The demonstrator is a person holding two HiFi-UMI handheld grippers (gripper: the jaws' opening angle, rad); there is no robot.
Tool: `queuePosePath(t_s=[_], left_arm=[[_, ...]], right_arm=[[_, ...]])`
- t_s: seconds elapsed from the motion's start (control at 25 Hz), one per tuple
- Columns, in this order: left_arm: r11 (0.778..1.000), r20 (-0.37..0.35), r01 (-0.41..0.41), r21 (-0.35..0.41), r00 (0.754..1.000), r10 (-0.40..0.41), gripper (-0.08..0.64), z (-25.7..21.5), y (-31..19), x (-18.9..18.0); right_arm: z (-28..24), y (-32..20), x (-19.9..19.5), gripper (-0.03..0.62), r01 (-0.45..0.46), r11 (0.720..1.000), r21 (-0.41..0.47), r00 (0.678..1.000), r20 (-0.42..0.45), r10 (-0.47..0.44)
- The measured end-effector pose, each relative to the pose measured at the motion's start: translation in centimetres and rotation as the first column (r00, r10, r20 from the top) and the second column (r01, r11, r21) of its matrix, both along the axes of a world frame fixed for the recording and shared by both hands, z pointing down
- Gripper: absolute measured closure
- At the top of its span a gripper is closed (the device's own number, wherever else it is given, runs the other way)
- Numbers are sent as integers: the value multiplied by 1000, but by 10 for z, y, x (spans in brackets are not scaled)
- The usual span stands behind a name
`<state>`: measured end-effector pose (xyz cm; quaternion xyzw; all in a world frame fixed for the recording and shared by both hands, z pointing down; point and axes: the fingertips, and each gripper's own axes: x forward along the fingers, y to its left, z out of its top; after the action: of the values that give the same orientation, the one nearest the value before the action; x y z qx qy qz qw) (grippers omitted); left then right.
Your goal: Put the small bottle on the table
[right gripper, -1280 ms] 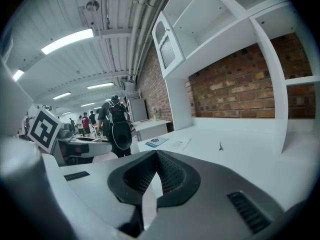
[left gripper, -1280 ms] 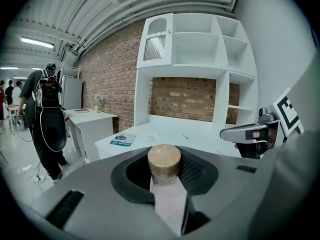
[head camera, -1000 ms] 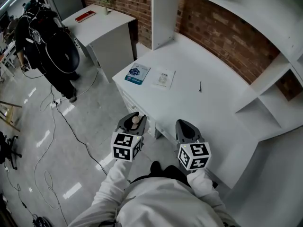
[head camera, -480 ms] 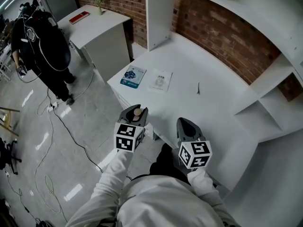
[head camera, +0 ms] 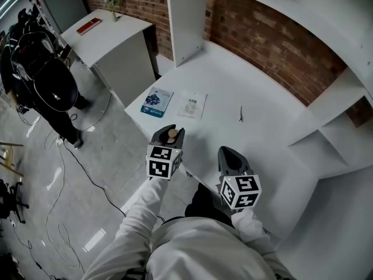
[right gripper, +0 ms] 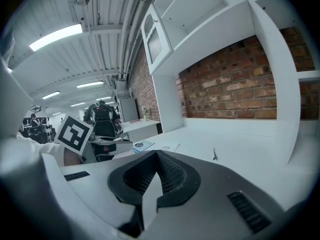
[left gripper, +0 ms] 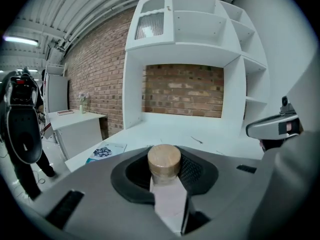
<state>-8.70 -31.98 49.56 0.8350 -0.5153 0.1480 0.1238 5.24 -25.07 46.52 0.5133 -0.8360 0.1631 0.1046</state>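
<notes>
Bright even indoor light, ceiling strip lamp [right gripper: 55,36] glowing, soft shadows, strong fisheye bending, black vignetted corners, near tool bodies blurred.

Booklet [head camera: 156,102] left of leaflet [head camera: 193,105] on table [head camera: 256,133], small bottle [left gripper: 164,160] in left gripper [head camera: 168,130] at table edge, right gripper [head camera: 228,152] alongside

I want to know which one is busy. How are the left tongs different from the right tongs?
The left tongs grip the small bottle, tan cap up; the right tongs hold nothing. The left tongs' jaws stand apart around it; the right tongs' jaws meet. Both are grey and hang by the white table, at its near edge.
</notes>
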Motion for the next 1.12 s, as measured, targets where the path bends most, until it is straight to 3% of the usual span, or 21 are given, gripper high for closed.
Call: queuePosePath(t_s=[0.56, 0.88, 1.12], left_arm=[[1000, 37, -3, -16, 999, 4, 437, 32, -47, 5], [999, 39, -10, -47, 999, 11, 437, 48, -54, 10], [999, 62, -26, -30, 998, 28, 436, 51, -60, 14]], right_arm=[[6, -24, -4, 565, 6, 1000, -22, 1000, -10, -6], [11, -26, -5, 565, 6, 999, -34, 1000, -14, -7], [12, -28, -3, 565, -2, 999, -36, 1000, -12, 2]])
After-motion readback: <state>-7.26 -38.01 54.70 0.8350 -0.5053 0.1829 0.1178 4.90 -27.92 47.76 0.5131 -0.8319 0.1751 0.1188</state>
